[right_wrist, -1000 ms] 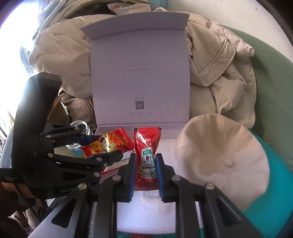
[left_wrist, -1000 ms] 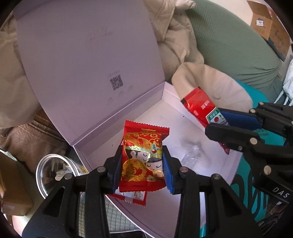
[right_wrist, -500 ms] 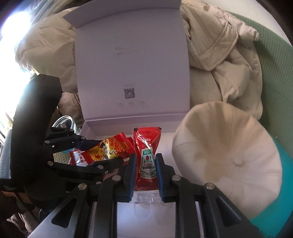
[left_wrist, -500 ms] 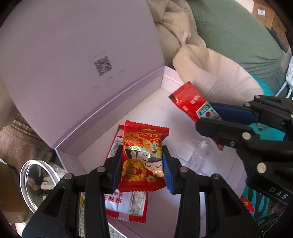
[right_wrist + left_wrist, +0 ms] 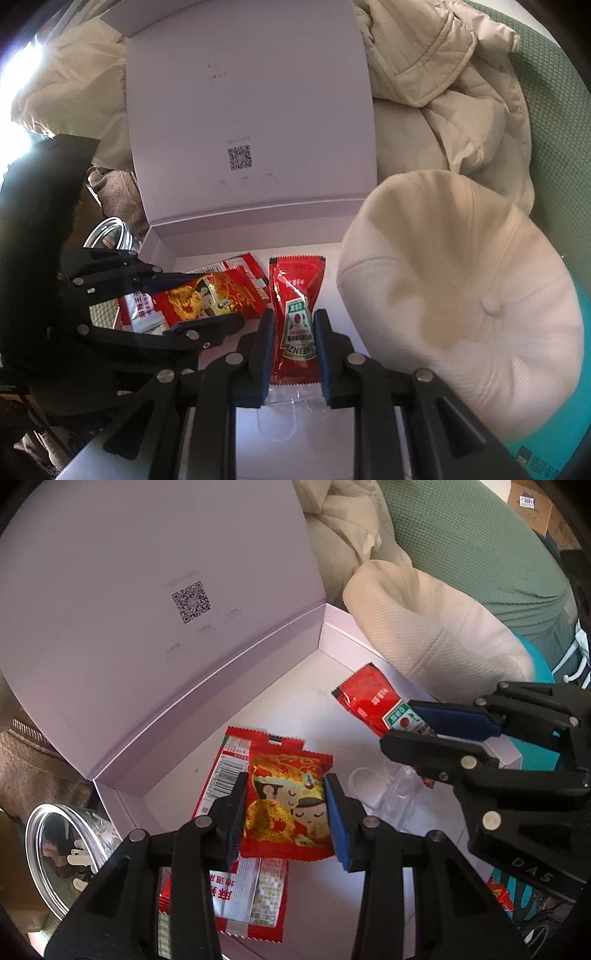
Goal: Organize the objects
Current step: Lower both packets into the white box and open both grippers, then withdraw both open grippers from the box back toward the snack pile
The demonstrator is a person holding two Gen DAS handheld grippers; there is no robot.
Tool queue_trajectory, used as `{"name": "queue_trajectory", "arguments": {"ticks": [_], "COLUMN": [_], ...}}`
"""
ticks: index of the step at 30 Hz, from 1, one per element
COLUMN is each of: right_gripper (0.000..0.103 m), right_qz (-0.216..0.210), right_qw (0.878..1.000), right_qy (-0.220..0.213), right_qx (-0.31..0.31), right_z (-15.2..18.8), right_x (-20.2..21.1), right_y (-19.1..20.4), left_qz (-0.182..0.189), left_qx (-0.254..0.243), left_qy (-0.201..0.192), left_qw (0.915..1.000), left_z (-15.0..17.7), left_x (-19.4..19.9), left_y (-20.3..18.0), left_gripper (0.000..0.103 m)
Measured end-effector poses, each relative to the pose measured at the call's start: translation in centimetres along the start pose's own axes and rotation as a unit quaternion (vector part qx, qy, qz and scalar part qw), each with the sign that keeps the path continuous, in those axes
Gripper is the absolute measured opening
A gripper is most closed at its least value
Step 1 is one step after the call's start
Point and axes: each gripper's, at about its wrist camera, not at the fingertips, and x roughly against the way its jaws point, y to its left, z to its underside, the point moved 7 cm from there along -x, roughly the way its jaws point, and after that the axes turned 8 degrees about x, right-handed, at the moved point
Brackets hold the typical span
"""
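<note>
While your left gripper (image 5: 286,812) clamps the red-and-gold candy packet (image 5: 290,805) over the box (image 5: 236,738) floor, your right gripper (image 5: 293,345) pinches the ketchup sachet (image 5: 295,314) nearer the box's right wall. One flat snack packet (image 5: 255,893) already lies inside near the front-left edge; both held packets are, I judge, yet to be set down.
</note>
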Motion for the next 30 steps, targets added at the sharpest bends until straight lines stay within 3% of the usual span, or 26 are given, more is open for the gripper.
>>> {"name": "queue_trajectory", "arguments": {"ticks": [15,18,30], "right_gripper": [0.024,0.024,0.039], "right_qz": [0.017,0.025,0.046], "right_qw": [0.999,0.999,0.999], "right_qy": [0.039,0.046,0.009], "right_qx": [-0.009,-0.011,-0.015], "right_z": [1.1,0.9,-0.1], "right_x": [0.2,0.3,5.2], "right_y": [-0.1,0.0,0.8], "left_qz": [-0.022,-0.023,-0.021], "left_qx": [-0.004,0.001,0.017], "left_qy": [0.005,0.003,-0.042], "left_qw": [0.9997,0.9997,0.9987], "left_z": [0.8,0.8,-0.2], "left_x": [1.4,2.1,7.9], "left_y": [-0.9,-1.1,-0.4], "left_gripper": [0.039,0.043,0.054]}}
